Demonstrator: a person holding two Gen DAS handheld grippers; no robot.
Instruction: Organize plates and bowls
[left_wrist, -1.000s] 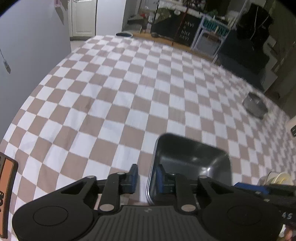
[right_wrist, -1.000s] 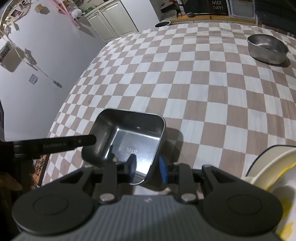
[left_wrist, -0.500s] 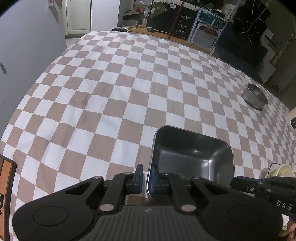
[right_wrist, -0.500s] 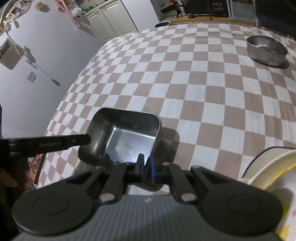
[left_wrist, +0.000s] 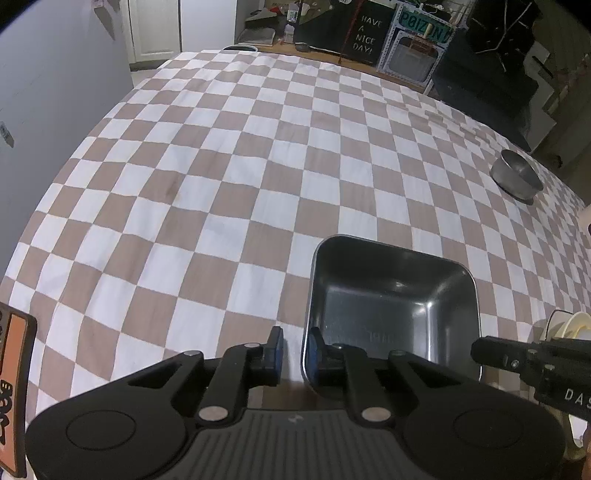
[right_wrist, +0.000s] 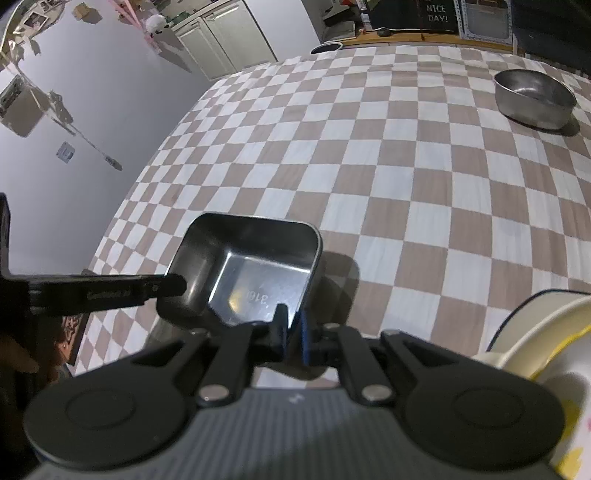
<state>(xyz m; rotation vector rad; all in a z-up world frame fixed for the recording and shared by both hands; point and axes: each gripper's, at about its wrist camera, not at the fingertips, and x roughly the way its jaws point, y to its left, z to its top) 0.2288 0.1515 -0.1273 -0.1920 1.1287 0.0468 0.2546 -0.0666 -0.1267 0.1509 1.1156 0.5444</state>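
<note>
My left gripper (left_wrist: 295, 350) and right gripper (right_wrist: 291, 334): black linkage arms, blue pads, silver pivot screws, ribbed grey housings.

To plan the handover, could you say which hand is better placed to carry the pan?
Probably right: the right tool pinches the pan wall, jaws just starting to open. The left tool straddles the rim, opening, with a visible gap.
</note>
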